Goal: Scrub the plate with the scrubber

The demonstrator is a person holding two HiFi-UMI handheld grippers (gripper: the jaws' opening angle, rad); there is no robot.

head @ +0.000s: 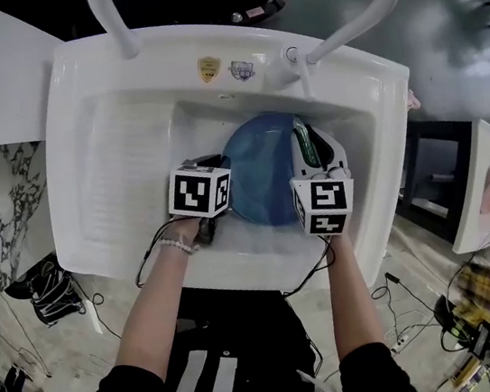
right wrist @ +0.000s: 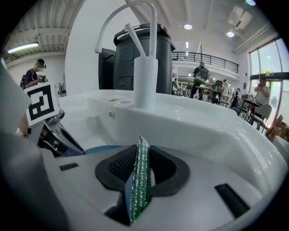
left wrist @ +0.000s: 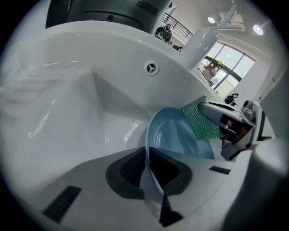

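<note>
A light blue plate (head: pixel 259 170) stands tilted on edge in the white sink (head: pixel 119 145). My left gripper (head: pixel 216 202) is at the plate's left rim, and in the left gripper view both pads close on that rim (left wrist: pixel 151 173), so it is shut on the plate (left wrist: pixel 180 140). My right gripper (head: pixel 315 163) is at the plate's right side, shut on a green scrubber (head: pixel 303 141). The right gripper view shows the scrubber (right wrist: pixel 141 180) pinched upright between the pads. Seen from the left gripper, the scrubber (left wrist: pixel 201 121) lies against the plate's upper right face.
A white curved faucet (right wrist: pixel 144 58) rises at the sink's back rim, and an overflow hole (left wrist: pixel 151 68) sits in the back wall. A ribbed draining board (head: pixel 108 193) fills the sink's left part. Cables and bags lie on the floor around.
</note>
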